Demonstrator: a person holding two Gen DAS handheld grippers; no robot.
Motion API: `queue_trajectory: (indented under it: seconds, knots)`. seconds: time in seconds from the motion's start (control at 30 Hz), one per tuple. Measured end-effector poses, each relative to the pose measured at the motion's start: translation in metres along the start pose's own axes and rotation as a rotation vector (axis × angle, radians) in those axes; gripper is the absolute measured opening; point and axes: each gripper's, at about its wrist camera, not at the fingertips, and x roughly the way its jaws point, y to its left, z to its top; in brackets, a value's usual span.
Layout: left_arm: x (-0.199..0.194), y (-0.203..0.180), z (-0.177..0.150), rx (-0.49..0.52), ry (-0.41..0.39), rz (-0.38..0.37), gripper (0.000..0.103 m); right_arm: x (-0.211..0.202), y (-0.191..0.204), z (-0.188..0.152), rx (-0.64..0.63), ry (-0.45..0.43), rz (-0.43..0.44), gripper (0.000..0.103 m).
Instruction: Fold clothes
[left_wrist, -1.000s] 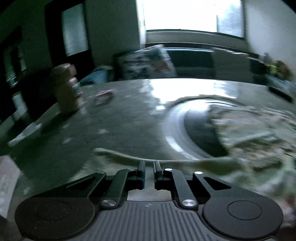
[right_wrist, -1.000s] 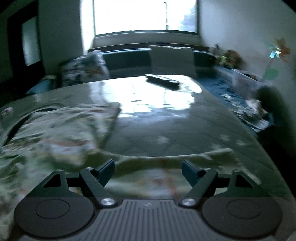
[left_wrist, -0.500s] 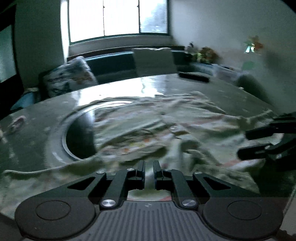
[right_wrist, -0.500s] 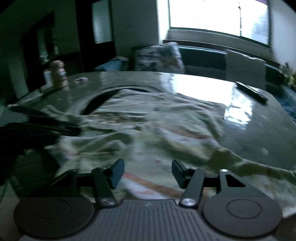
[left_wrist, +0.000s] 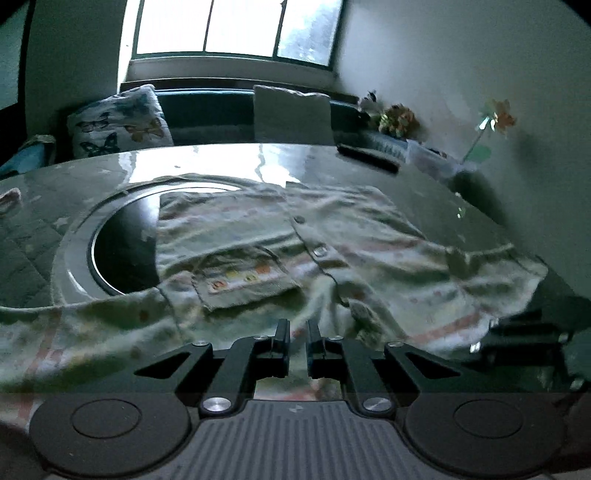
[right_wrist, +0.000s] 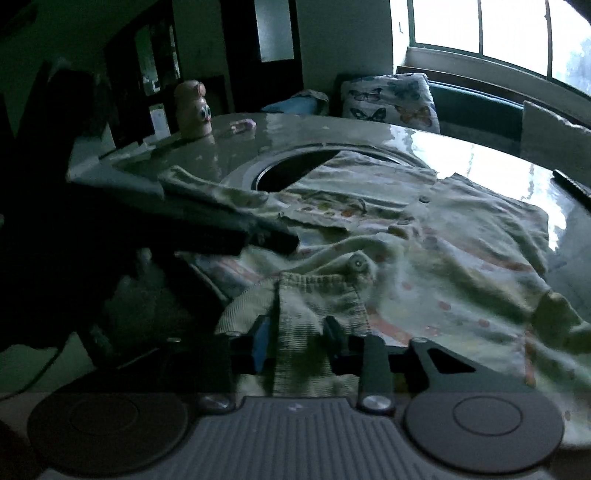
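Observation:
A pale patterned button shirt (left_wrist: 332, 251) lies spread over the glossy round table (left_wrist: 221, 155), chest pocket up, partly covering the table's round centre ring. My left gripper (left_wrist: 297, 332) is shut at the shirt's near edge, with a thin fold of cloth between the tips. In the right wrist view the shirt (right_wrist: 443, 229) lies ahead, and my right gripper (right_wrist: 297, 326) is closing on its ribbed collar, which sits bunched between the fingers. The left gripper shows as a dark shape at the left in the right wrist view (right_wrist: 236, 229).
A dark remote (left_wrist: 369, 157) lies on the table's far right. A small figurine (right_wrist: 194, 110) and a small pink item (right_wrist: 242, 125) stand at the far left. Cushions (left_wrist: 118, 122) and a sofa sit under the window. The table's right edge is close to the shirt.
Both grippers swung inward toward each other over the shirt. The right gripper narrowed from wide open onto the collar. The left stayed shut.

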Motion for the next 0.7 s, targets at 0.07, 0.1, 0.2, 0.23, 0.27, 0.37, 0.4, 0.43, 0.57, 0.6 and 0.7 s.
queue_trajectory:
  seconds: [0.07,0.1,0.2,0.23,0.27,0.37,0.4,0.43,0.57,0.6,0.7]
  knots:
    - [0.000,0.002,0.001,-0.007,-0.002,0.006,0.009,-0.001,-0.002,0.000,0.012,-0.003,-0.018,0.006]
    - [0.001,0.002,0.001,-0.007,-0.001,0.008,0.009,-0.005,-0.006,0.001,0.033,-0.014,-0.014,0.005]
    - [0.004,0.001,0.000,0.002,0.005,0.007,0.009,-0.020,-0.019,0.004,0.107,-0.052,-0.006,0.004]
    - [0.006,0.000,0.000,0.006,0.009,0.004,0.009,-0.026,-0.025,0.006,0.138,-0.066,-0.003,0.004]
    - [0.007,-0.001,0.000,0.009,0.012,0.000,0.009,-0.032,-0.031,0.007,0.168,-0.080,0.003,0.004]
    - [0.011,-0.006,-0.002,0.026,0.026,-0.025,0.009,-0.047,-0.046,0.010,0.242,-0.122,0.022,0.004]
    - [0.013,-0.009,-0.003,0.033,0.030,-0.036,0.009,-0.050,-0.049,0.011,0.257,-0.132,0.027,0.004]
    - [0.014,-0.011,-0.004,0.040,0.035,-0.048,0.009,-0.052,-0.050,0.012,0.267,-0.140,0.030,0.004]
    - [0.018,-0.022,-0.009,0.069,0.053,-0.093,0.009,-0.052,-0.051,0.014,0.276,-0.150,0.036,0.004]
    - [0.018,-0.025,-0.011,0.078,0.053,-0.096,0.009,-0.052,-0.051,0.014,0.276,-0.150,0.039,0.004]
    - [0.018,-0.024,-0.012,0.076,0.050,-0.111,0.009,-0.049,-0.048,0.015,0.265,-0.146,0.046,0.004]
